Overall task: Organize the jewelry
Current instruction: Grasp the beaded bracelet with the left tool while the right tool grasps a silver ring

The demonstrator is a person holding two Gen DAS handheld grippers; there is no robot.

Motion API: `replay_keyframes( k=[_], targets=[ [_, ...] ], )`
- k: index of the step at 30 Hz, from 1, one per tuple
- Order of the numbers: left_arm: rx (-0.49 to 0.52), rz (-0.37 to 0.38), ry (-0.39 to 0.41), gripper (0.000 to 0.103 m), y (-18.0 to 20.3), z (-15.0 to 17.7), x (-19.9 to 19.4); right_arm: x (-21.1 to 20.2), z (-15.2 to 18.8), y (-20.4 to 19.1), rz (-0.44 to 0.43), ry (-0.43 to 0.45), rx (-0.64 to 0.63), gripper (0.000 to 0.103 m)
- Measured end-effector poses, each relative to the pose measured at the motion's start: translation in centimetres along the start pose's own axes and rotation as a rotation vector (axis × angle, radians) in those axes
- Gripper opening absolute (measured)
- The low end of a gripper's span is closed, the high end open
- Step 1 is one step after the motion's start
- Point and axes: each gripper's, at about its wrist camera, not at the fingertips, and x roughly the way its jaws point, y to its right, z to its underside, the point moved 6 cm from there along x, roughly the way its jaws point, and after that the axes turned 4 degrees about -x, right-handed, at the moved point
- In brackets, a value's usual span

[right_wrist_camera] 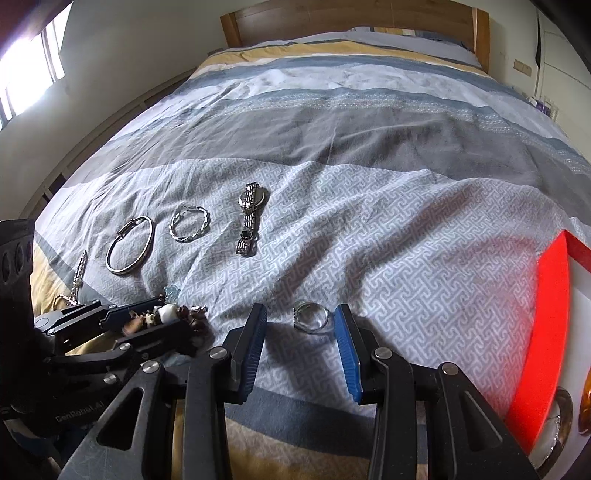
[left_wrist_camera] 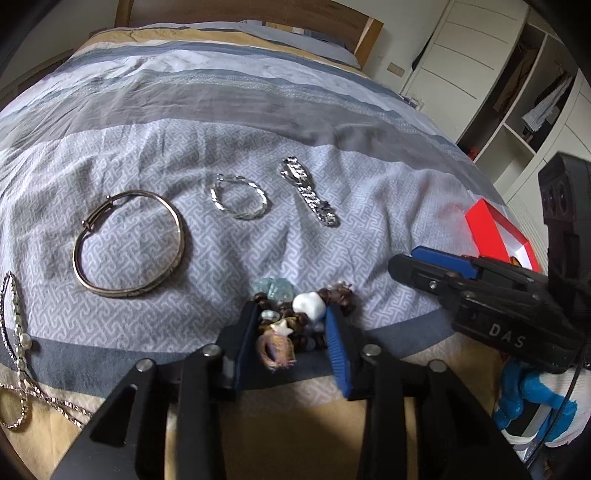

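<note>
My left gripper [left_wrist_camera: 291, 317] is closed around a beaded bracelet [left_wrist_camera: 295, 314] of brown, white and pale blue beads, low over the bedspread; it also shows in the right wrist view [right_wrist_camera: 166, 314]. My right gripper [right_wrist_camera: 301, 314] is open, its blue pads either side of a small clear-and-silver ring [right_wrist_camera: 310, 316] lying on the bedspread. Further out lie a plain bangle [left_wrist_camera: 129, 243], a twisted silver bracelet [left_wrist_camera: 238, 197] and a silver watch [left_wrist_camera: 310, 190]. A pearl and chain necklace [left_wrist_camera: 16, 343] lies at the left edge.
A red-rimmed white box [right_wrist_camera: 543, 332] stands at the right, with an amber piece [right_wrist_camera: 583, 406] inside; it also shows in the left wrist view [left_wrist_camera: 495, 232]. The striped bedspread [right_wrist_camera: 351, 147] runs to a wooden headboard [right_wrist_camera: 351, 18]. White wardrobes [left_wrist_camera: 461, 55] stand to the right.
</note>
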Motion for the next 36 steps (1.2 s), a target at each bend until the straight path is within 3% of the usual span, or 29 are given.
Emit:
replay_keyframes(
  k=[2, 10, 25, 31, 36],
  targets=[
    [-0.014, -0.006, 0.001, 0.018, -0.5, -0.1, 0.0, 0.4, 0.1, 0.2, 0.001, -0.004, 0.002, 0.02],
    [-0.014, -0.007, 0.023, 0.017, -0.1, 0.1, -1.2, -1.1, 0.5, -0.3, -0.019, 0.039, 0.006, 0.019],
    [-0.018, -0.028, 0.107, 0.017, 2.3, 0.3, -9.5, -11.8, 1.0, -1.9, -0.027, 0.174, -0.005, 0.019],
    [0.02, -0.013, 0.143, 0.017, 5.1, 0.1, -12.8, -16.1, 2.3, -0.1, 0.003, 0.22, 0.025, 0.019],
    [0.074, 0.018, 0.147, 0.017, 9.2, -0.2, -13.6, -19.0, 4.3, 3.9, 0.052, 0.239, 0.069, 0.019]
  ],
)
